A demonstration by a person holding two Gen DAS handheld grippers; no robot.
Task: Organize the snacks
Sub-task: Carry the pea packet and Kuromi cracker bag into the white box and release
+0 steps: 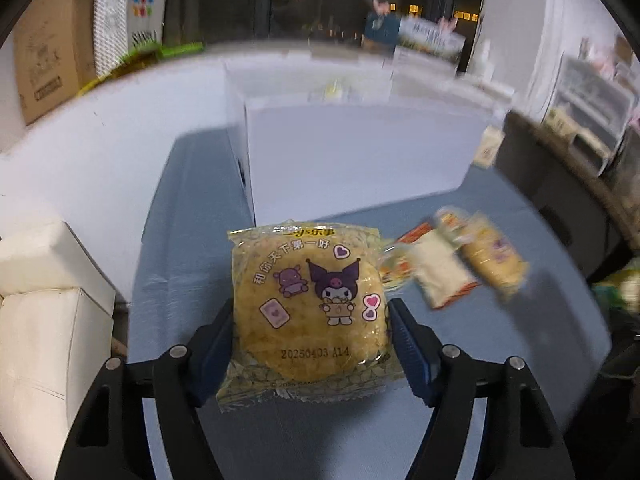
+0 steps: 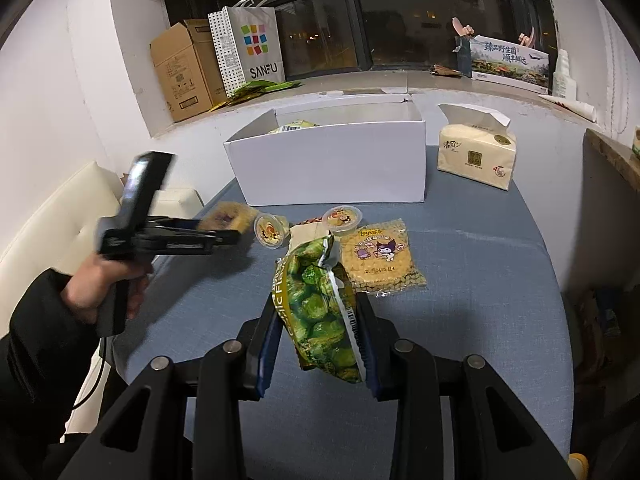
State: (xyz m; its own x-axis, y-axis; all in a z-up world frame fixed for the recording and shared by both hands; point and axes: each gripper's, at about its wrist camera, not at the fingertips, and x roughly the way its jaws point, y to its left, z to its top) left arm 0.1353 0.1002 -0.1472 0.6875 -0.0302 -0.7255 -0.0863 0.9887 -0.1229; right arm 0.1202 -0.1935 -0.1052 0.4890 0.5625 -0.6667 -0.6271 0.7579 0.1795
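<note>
Blue cloth tabletop (image 2: 480, 280) underneath, with a pale cushioned seat (image 2: 60, 208) off to the left of both jaws, a white wall behind it and a dark window (image 2: 400, 28) above the sill straight ahead. On that sill, left to right: a cardboard carton (image 2: 182, 68), a dotted shopping bag (image 2: 250, 48), then a printed flat box (image 2: 512, 64). Now the clutter. The left gripper (image 1: 311, 306), in a hand (image 2: 104, 288) with a black sleeve, has its jaws pinching a cookie packet (image 1: 308, 300) by its two sides, and the packet hangs clear of the tabletop. Ahead of those jaws stands the open white box (image 2: 332, 164), its near wall squarely in the way. To the right, two jelly cups (image 2: 271, 230) sit just ahead of the right gripper (image 2: 316, 298), with a second cookie packet (image 2: 380, 258) lying flat beside them, just ahead and right of its jaws. Those right jaws are clamped on a green pea bag (image 2: 320, 304), which stands upright between the pads, its top flopping over and hiding part of the pile behind. Further right, beyond the box's corner, is a tissue pack (image 2: 476, 156). As for room: open blue cloth to the right of the right jaws, out to the tabletop's curved edge, and a bare strip between the two grippers. The box's top is open, and a few packets already show inside at the back.
</note>
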